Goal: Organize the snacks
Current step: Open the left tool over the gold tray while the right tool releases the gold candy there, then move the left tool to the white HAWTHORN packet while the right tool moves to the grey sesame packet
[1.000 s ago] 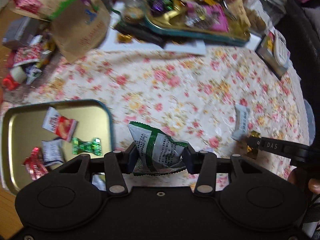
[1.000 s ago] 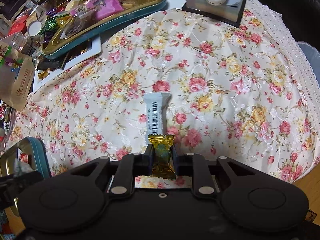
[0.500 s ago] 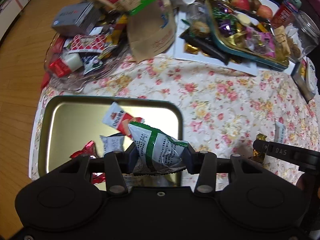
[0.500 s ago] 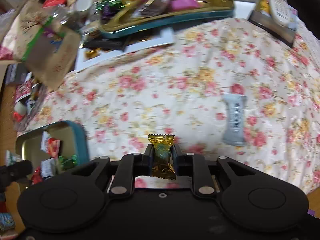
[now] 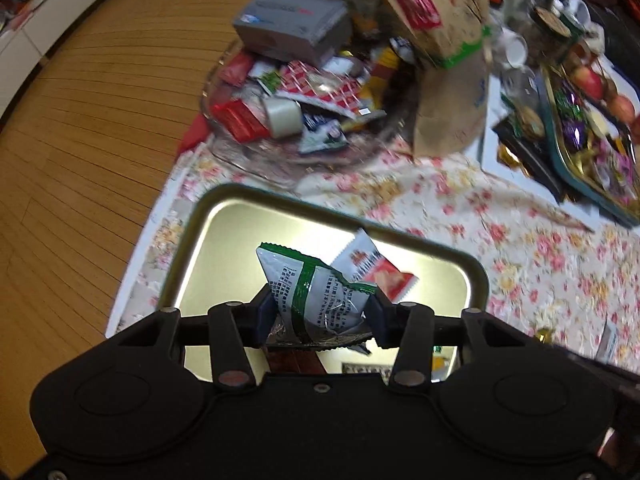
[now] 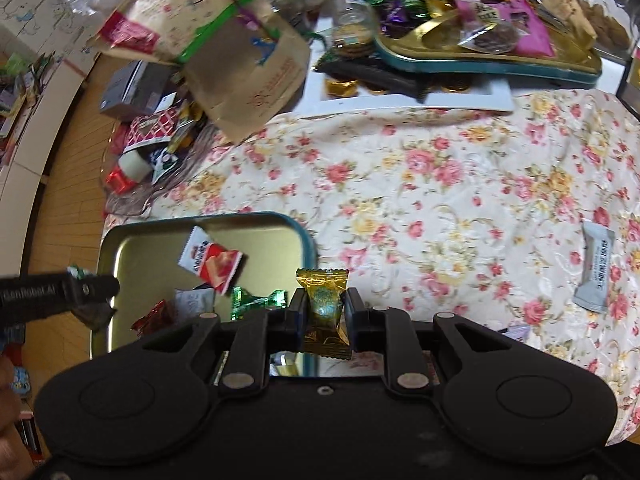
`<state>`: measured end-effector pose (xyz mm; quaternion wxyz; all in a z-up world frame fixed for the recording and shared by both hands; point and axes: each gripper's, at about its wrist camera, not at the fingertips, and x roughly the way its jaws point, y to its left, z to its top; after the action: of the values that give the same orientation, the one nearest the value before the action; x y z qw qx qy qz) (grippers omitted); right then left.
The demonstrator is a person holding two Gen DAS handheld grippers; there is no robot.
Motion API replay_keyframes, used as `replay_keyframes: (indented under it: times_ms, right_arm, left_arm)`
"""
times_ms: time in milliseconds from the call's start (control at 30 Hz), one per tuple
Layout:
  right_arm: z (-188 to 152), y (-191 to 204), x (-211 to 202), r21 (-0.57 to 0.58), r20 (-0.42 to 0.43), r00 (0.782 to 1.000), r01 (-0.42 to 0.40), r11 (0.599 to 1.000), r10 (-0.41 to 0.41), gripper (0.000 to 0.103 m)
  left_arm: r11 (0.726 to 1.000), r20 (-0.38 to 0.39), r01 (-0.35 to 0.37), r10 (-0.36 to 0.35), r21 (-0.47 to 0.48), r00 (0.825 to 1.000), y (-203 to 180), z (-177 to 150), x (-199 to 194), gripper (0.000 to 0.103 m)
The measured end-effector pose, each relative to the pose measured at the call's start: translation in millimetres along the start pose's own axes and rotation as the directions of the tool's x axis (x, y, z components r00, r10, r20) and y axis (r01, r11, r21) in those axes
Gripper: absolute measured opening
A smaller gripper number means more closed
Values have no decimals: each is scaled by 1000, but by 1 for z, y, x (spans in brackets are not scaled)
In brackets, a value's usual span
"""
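Gold metal lines the shallow tray (image 5: pixel 188 240) at the near corner of the table (image 6: pixel 420 184), which is spread with a flowered cloth. Above the tray the left gripper (image 5: pixel 318 312) has its jaws wide around a puffy white-and-green snack packet (image 5: pixel 316 296), the pads pressing its sides. Under it lie a red-and-white packet (image 6: pixel 212 260), a green sweet (image 6: pixel 260 300), a small white packet (image 6: pixel 194 302) and a red wrapper (image 6: pixel 154 314).

Just off the tray's right rim, over the cloth, the right gripper (image 6: pixel 324 314) is pinched nearly closed on a gold-wrapped sweet (image 6: pixel 325 304) held upright. A grey-white bar (image 6: pixel 596 264) lies alone on the cloth well to the right.

Clutter crowds the far side: a glass dish (image 5: pixel 248 160) heaped with wrappers and a roll of tape (image 5: pixel 282 117), a grey box (image 5: pixel 290 24), a brown paper bag (image 6: pixel 244 68) leaning over the dish, and a second, teal-rimmed tray (image 6: pixel 480 66) full of sweets resting on a white board (image 6: pixel 472 98). Wooden floor (image 5: pixel 80 140) shows past the table's left edge.
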<state>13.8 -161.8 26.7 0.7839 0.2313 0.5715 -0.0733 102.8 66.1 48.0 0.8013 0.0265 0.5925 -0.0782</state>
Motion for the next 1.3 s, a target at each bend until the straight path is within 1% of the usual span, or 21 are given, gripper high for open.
replay_keyframes:
  times_ms: [100, 167, 300, 367, 467, 600, 800, 967, 1100, 1133, 1300]
  right_arm:
    - [-3, 12, 0, -21, -4, 1000, -26, 999, 26, 21]
    - [-4, 18, 0, -39, -3, 999, -40, 998, 40, 21]
    - [-7, 29, 1, -65, -4, 999, -53, 996, 53, 21]
    - [-8, 32, 2, -68, -7, 998, -60, 996, 59, 21]
    - [-9, 37, 3, -79, -13, 997, -71, 994, 70, 21]
    - [-12, 45, 5, -105, -18, 996, -83, 991, 82, 21]
    - [-18, 53, 8, -139, -26, 995, -97, 986, 95, 21]
    - [-20, 60, 5, -158, -15, 992, -126, 979, 126, 22]
    - [-19, 63, -1, -158, -10, 987, -159, 975, 160, 29]
    - [-19, 63, -1, -155, -9, 986, -165, 974, 166, 29]
    - [-17, 58, -1, -135, -9, 988, -152, 979, 152, 29]
  left_arm:
    - [998, 16, 13, -12, -57, 1000, 14, 7, -3, 54]
    - [996, 17, 0, 2, -94, 1000, 21, 10, -3, 54]
    - [993, 6, -35, 36, -114, 999, 27, 12, 1, 54]
    - [991, -7, -40, 40, -128, 999, 27, 11, 4, 54]
    - [992, -51, -13, 6, -128, 999, 25, 8, 11, 54]
    - [988, -122, 33, -52, -152, 991, 23, 5, 22, 54]
    - [987, -145, 13, -36, -158, 989, 21, 2, 26, 54]
    - [987, -161, 20, -45, -157, 986, 21, 2, 30, 54]
    - [989, -169, 17, -43, -149, 985, 19, 1, 31, 54]
    - [989, -169, 18, -43, -147, 985, 18, 1, 31, 54]
    - [991, -173, 29, -52, -133, 984, 11, -1, 30, 54]
